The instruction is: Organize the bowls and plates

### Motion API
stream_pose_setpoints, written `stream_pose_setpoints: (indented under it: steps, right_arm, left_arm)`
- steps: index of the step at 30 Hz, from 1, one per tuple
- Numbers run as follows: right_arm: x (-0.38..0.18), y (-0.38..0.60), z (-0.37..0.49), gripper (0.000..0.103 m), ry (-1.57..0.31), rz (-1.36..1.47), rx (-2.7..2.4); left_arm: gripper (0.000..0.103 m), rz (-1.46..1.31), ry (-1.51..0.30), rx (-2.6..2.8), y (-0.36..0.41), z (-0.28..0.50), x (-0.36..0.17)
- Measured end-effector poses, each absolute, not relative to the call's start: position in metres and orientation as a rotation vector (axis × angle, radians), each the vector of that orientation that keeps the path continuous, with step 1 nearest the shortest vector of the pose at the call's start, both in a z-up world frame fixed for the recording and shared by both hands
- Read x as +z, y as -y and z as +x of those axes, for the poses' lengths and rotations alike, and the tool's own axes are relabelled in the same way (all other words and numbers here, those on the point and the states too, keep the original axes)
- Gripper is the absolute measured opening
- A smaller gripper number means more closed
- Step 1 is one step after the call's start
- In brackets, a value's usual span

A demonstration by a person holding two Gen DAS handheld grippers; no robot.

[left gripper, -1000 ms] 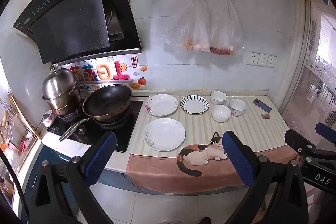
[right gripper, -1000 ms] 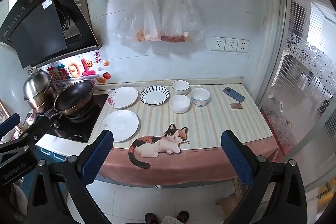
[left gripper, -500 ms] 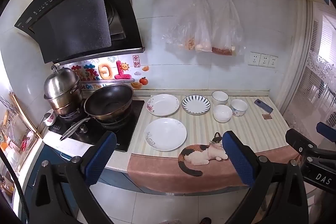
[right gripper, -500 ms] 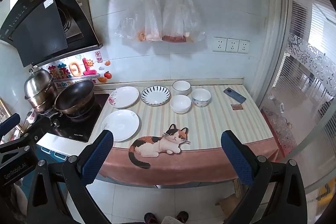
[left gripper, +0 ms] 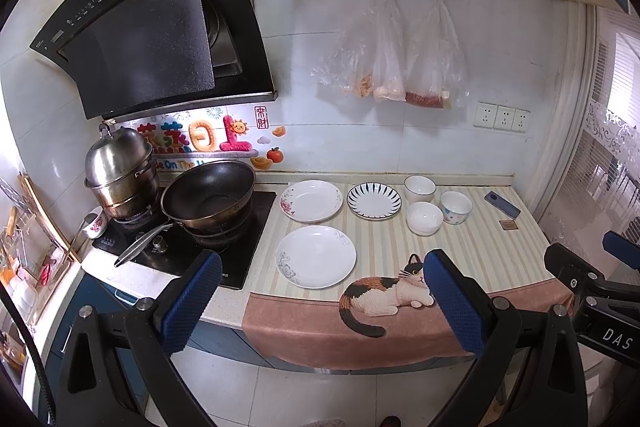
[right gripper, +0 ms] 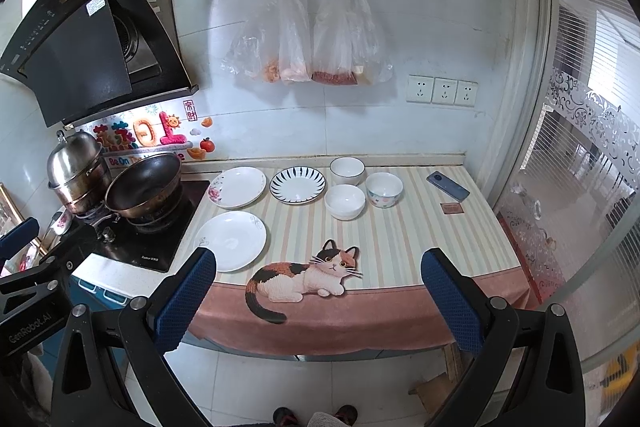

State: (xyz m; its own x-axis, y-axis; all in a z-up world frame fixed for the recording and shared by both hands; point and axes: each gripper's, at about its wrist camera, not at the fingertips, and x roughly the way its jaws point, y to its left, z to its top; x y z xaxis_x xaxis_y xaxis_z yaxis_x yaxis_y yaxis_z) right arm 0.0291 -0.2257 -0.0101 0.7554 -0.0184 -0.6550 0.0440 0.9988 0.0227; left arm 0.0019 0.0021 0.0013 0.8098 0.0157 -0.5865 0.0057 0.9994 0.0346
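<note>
Both grippers, left gripper [left gripper: 320, 303] and right gripper [right gripper: 316, 299], hang wide open and empty at the bottom of frame, well short of the counter [right gripper: 400, 239]. Three plates [right gripper: 230, 241] and three bowls [right gripper: 345, 201] sit mid-frame. They look stiff, slick and breakable; pinching a rim seems best. Compared with a second ago, the view has barely shifted.

— How many plates are on the counter?
— Three: a floral plate [right gripper: 237, 186], a blue-striped plate [right gripper: 297, 184], and a plain white plate [right gripper: 230, 240] lower left of them.
— Bowls?
— Three: a dark-rimmed bowl [right gripper: 347, 170], a white bowl [right gripper: 344, 201], a patterned bowl [right gripper: 383, 189].
— Cookware, frame left?
— One wok [right gripper: 143, 184], one steel pot [right gripper: 78, 171].
</note>
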Motion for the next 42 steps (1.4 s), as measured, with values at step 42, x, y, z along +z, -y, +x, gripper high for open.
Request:
stream_pose_setpoints:
  steps: [42]
  right_arm:
    - [-0.014,0.217,0.042,0.103,-0.726,0.042,-0.015]
  left_arm:
    - [0.103,0.016,-0.618,0.02,-0.011,0.008,0.001]
